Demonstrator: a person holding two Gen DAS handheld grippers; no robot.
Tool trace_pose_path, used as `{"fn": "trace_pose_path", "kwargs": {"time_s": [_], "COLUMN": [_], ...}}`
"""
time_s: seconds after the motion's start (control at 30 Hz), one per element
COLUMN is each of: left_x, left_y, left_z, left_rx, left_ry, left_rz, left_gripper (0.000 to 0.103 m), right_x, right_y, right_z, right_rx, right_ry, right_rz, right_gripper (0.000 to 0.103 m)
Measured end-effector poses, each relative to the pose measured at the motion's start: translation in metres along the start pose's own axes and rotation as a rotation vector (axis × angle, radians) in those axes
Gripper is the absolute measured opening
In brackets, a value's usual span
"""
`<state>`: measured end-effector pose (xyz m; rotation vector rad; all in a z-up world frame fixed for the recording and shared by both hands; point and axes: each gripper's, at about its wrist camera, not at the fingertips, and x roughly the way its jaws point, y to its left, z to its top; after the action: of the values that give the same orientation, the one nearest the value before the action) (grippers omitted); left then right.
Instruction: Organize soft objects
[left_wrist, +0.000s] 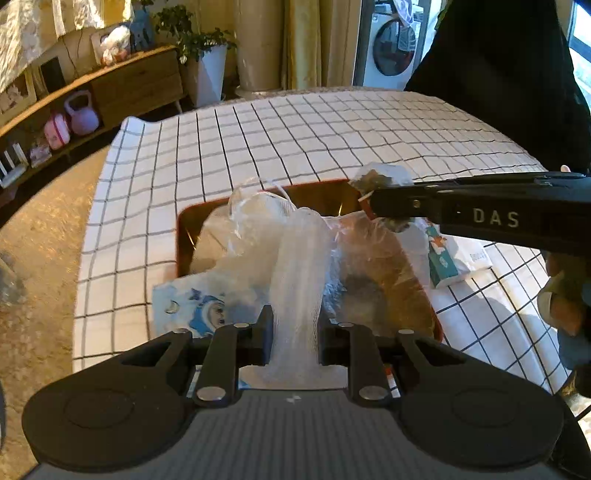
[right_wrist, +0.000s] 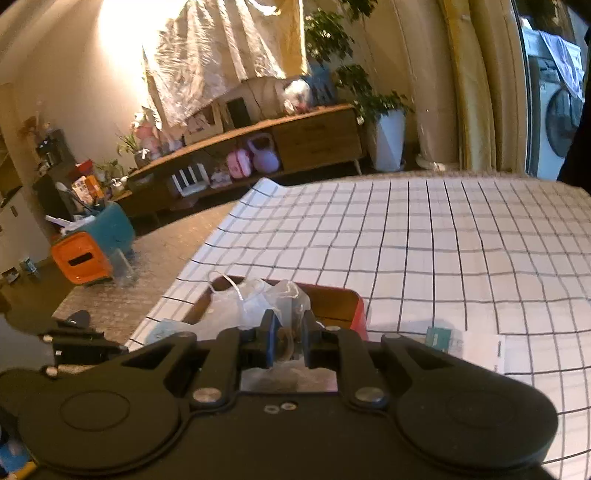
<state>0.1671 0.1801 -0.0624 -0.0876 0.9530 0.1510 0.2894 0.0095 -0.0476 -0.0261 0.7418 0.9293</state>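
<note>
- Looks like a good chunk is done already: the red-rimmed box (left_wrist: 332, 192) on the checked tablecloth (left_wrist: 295, 129) is stuffed with crinkly clear plastic bags (left_wrist: 255, 221), plus something brownish that can't really be made out.
- A white mesh foam sleeve (left_wrist: 295, 280) is clamped in the left gripper (left_wrist: 295, 332), right between the pads, and it's hanging over the near edge of the box. Probably about to be dropped in.
- A small crumpled wrapper thing (left_wrist: 384, 177) is pinched in the right gripper (left_wrist: 376, 205), which is held over the far right corner of the box. In its own camera, something brownish and crinkly can be seen squeezed between the blue pads (right_wrist: 272, 343), so that one's clenched too.
- Still left out, as far as can be seen: a teal tissue pack (left_wrist: 443, 262) lying just right of the box, and a blue cartoon-print pack (left_wrist: 192, 310) poking over the box's near left corner.
- So a guess: past halfway, two items in hand, two more to be tidied.
</note>
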Motion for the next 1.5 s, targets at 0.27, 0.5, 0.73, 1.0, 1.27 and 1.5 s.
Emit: {"fn": "trace_pose_path", "kwargs": {"time_s": [0.27,0.5,0.73,1.0,1.27,1.5], "left_x": [0.018,0.029,0.029,0.02,0.005,-0.022], "left_y": [0.0,0.006,0.005,0.003,-0.001,-0.005], "left_z": [-0.004,-0.006,-0.007,-0.007,-0.007,-0.009], "left_rx": [-0.022,-0.04,-0.051,-0.067,-0.088,-0.093], "left_ry": [0.015,0.02,0.008,-0.024,-0.075,-0.136], "left_rz": [-0.003,-0.01,-0.023,-0.027,-0.028,-0.029], "left_gripper": [0.021,0.021,0.022,0.032,0.074,0.074], "right_x": [0.031,0.05,0.043,0.023,-0.007,-0.045], "right_y": [-0.001,-0.003,0.0,0.0,-0.006,-0.005], "right_z": [-0.007,-0.018,-0.018,-0.015,-0.011,-0.012], "right_rx": [-0.013,-0.026,-0.047,-0.046,-0.019,-0.027], "right_ry": [0.042,0.099,0.085,0.041,0.011,-0.039], "right_rz": [-0.03,-0.051,-0.047,-0.039,-0.026,0.012], "right_gripper": [0.014,0.015,0.026,0.04,0.049,0.062]}}
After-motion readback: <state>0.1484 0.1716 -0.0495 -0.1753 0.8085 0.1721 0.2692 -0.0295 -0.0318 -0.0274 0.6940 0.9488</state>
